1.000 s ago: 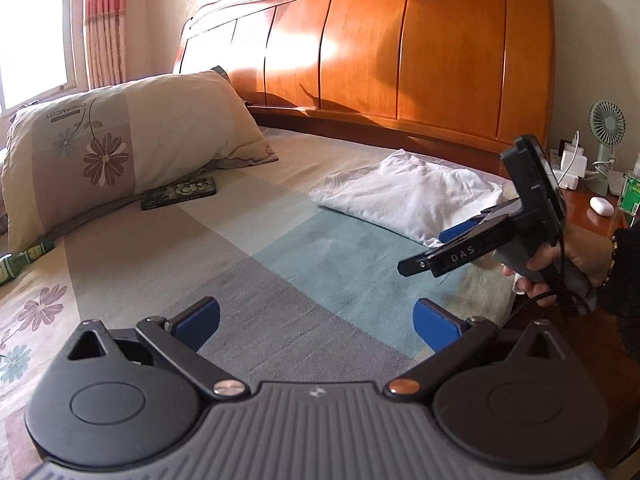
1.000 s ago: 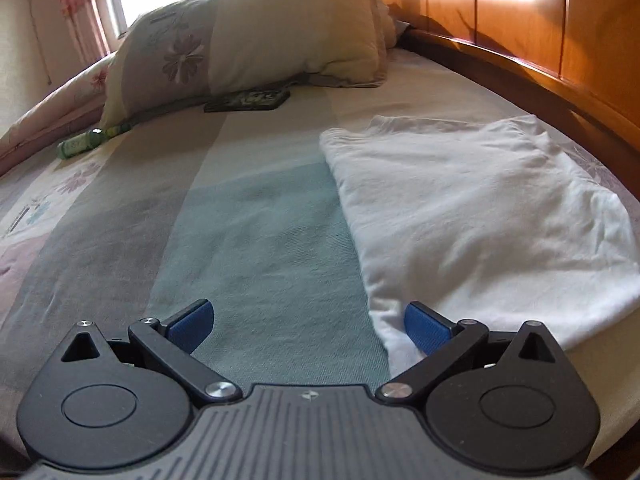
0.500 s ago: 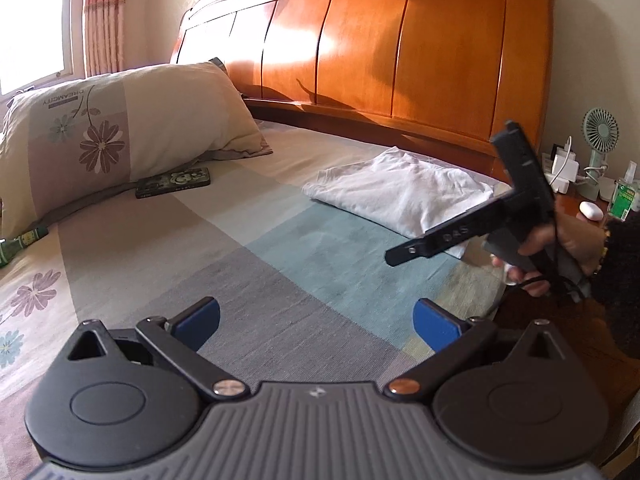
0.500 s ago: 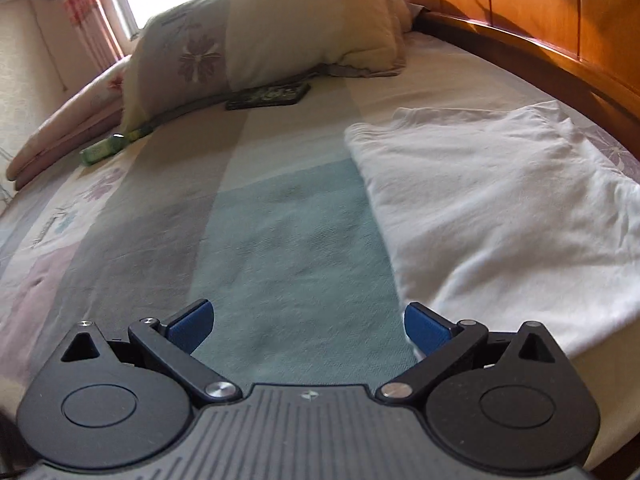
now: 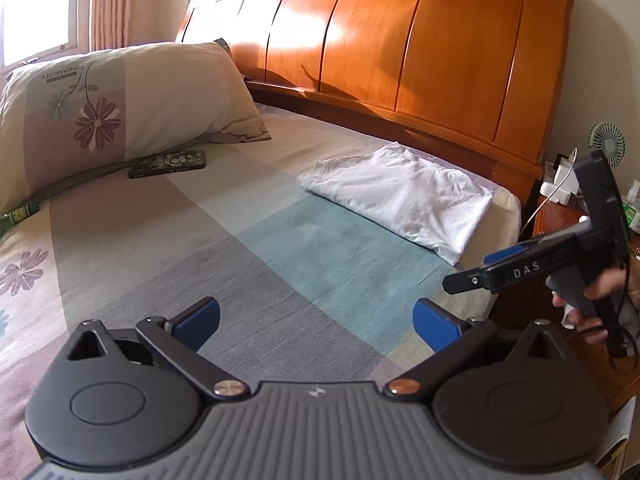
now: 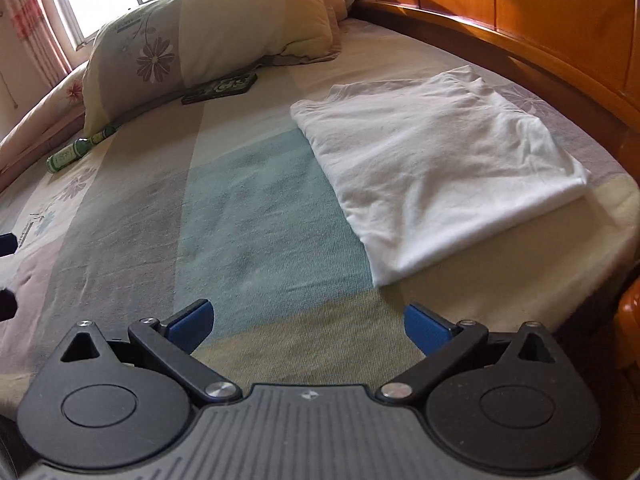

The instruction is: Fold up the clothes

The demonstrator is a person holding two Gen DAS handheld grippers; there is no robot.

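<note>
The folded white cotton garment [image 6: 432, 160] looks soft, matt and lightly creased. Under it, the bed's patchwork sheet [image 6: 256, 216] shows a coarse woven, matt weave. The far orange wooden headboard [image 5: 400, 52] is varnished and glossy, catching sunlight. The flower-printed cloth pillow [image 5: 120, 108] appears smooth. Both tools have matt black plastic bodies, blue fingers [image 5: 434, 322] and shiny metal rivets [image 6: 218, 390].

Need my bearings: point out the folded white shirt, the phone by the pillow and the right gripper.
folded white shirt [image 6: 436, 160]: right wrist view, middle of top layer.
phone [image 5: 168, 163]: left wrist view, centre of case.
right gripper [image 6: 307, 322]: right wrist view, midway between fingertips.
</note>
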